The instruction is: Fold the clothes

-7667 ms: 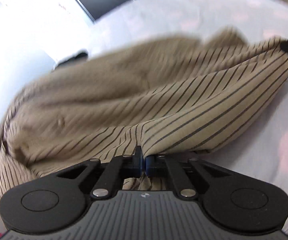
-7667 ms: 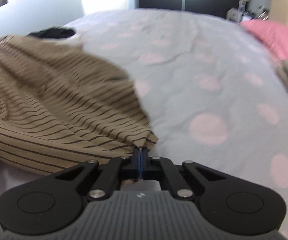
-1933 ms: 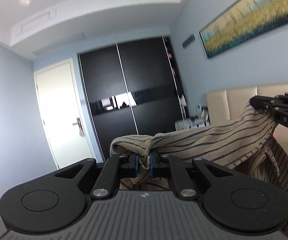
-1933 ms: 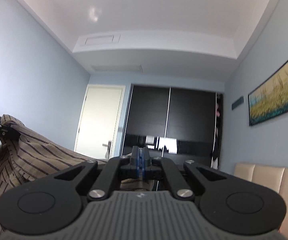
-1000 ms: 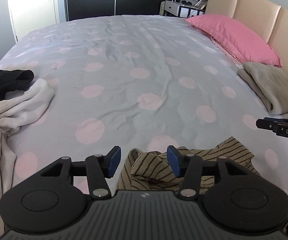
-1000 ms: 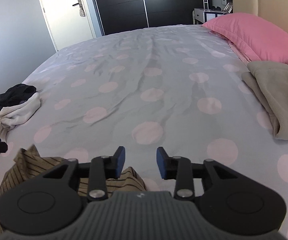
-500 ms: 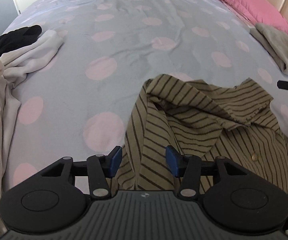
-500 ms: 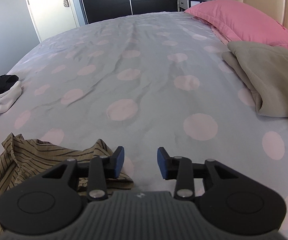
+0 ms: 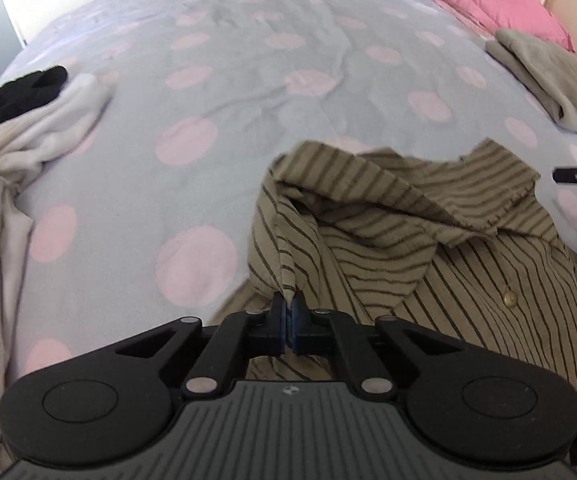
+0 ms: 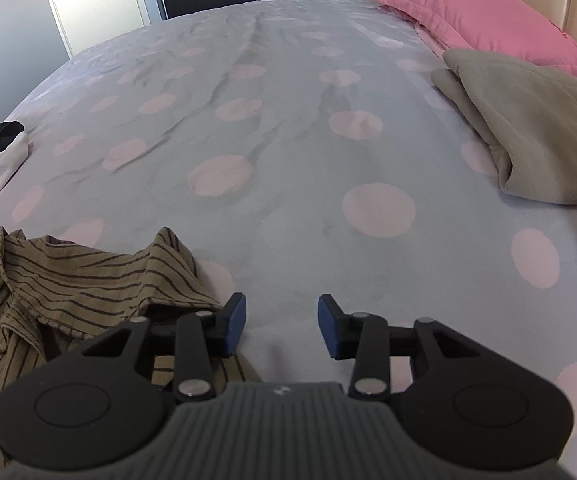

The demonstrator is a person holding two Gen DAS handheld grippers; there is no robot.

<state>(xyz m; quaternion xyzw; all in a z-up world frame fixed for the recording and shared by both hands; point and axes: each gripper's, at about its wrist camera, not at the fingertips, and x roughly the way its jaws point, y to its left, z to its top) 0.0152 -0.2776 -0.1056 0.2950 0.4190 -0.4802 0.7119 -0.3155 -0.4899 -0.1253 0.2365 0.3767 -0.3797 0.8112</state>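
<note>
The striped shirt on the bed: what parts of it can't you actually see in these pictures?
- Left wrist view: the striped shirt has its near hem hidden behind the left claw.
- Right wrist view: the shirt's left part is cut off by the frame edge; the right claw covers its near corner.
- Sleeves: lost in crumpled folds.

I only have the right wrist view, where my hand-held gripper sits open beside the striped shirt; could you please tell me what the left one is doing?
Observer: The left hand-held gripper is shut on a fold of the striped shirt at the shirt's left edge.
Operator: Thank you. Is the shirt lying flat?
Observer: No, it is crumpled; the collar area is bunched and folded over, with one button showing.
Operator: Is anything lying left of the shirt?
Observer: Yes, a heap of white garments runs down the bed's left side, far more than your view shows.
</note>
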